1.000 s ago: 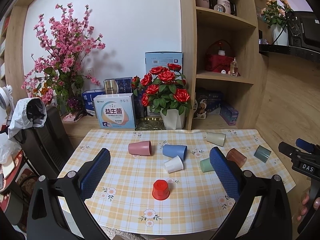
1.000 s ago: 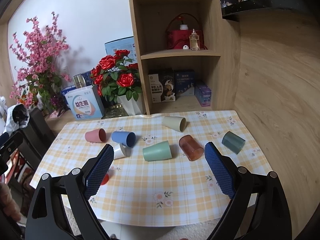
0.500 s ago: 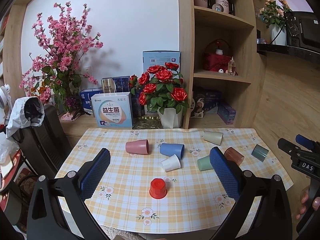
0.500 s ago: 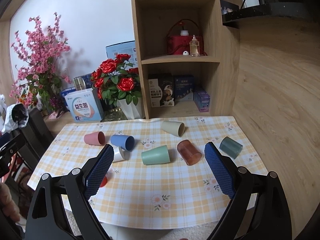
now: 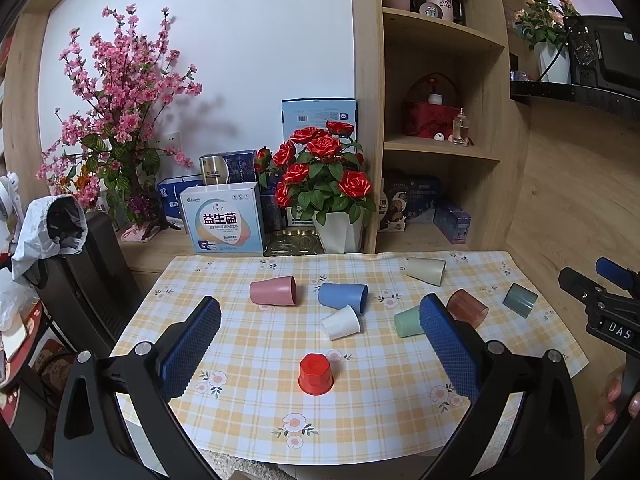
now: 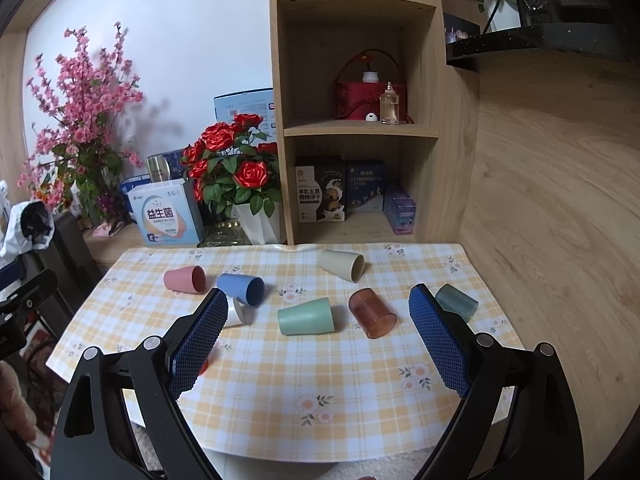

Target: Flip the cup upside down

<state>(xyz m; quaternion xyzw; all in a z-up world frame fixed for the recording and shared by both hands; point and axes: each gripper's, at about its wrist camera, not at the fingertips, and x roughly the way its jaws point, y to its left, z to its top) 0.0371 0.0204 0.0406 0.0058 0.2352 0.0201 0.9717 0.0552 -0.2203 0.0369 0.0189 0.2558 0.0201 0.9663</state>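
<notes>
Both claws hang over the near edge of the desk (image 5: 248, 424), spread wide and empty. The red cup (image 5: 315, 373) stands upside down midway between the left claw's (image 5: 318, 336) fingers. Beyond them lie the pink cup (image 5: 273, 290), blue cup (image 5: 343, 297) and white cup (image 5: 341, 322) — all on their sides. The right claw (image 6: 316, 330) frames the green cup (image 6: 306, 316) and brown cup (image 6: 371, 312), also lying down.
</notes>
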